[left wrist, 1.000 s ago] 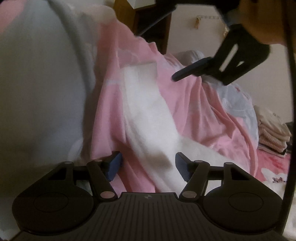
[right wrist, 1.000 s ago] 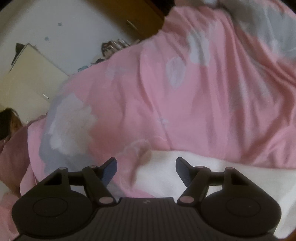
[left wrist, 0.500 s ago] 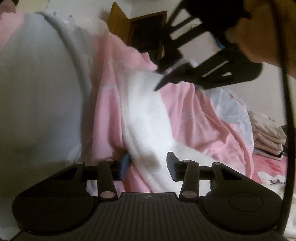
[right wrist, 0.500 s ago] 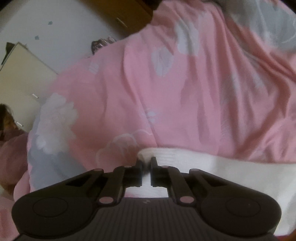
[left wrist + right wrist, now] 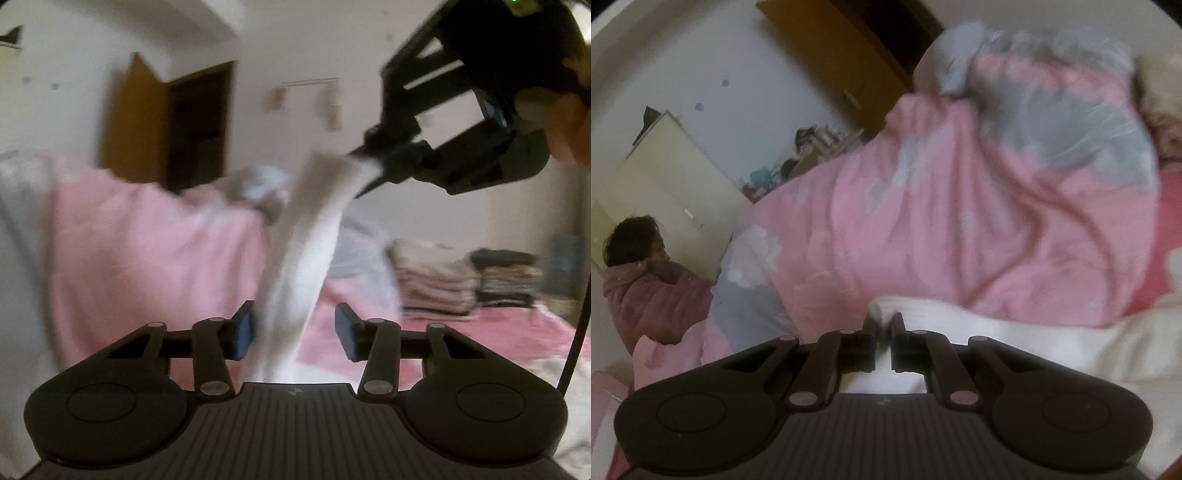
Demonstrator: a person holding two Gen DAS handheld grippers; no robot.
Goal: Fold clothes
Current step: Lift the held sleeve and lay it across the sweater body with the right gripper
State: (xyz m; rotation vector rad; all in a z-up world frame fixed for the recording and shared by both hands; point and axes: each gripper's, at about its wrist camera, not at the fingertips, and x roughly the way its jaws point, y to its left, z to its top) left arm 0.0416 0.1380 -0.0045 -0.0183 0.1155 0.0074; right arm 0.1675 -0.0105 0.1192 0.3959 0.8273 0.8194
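Right gripper (image 5: 884, 339) has its jaws pressed together on the ribbed edge of a white garment (image 5: 960, 321); the pinch point is partly hidden by the fingers. In the left wrist view the same gripper (image 5: 369, 173) sits up high with the garment (image 5: 306, 251) hanging from it in a long strip, motion-blurred, so what kind of clothing it is can't be told. A hand (image 5: 569, 129) behind that gripper is cut off at the frame edge.

Left gripper (image 5: 293, 332) has jaws apart. The strip runs down between the blue pads (image 5: 243, 330); it looks close to the left pad, but contact is unclear through the blur, and its lower end vanishes behind the gripper body.

Pink quilt (image 5: 923, 221) with grey patches is heaped on the bed behind the garment, edges soft. Stacks of folded clothes (image 5: 436, 280) sit far right on the bed, blurred, count not readable. A brown door (image 5: 136, 122) stands open in the background. A person in a dark pink jacket (image 5: 653, 291) is at the left edge of the right wrist view, partly cut off.
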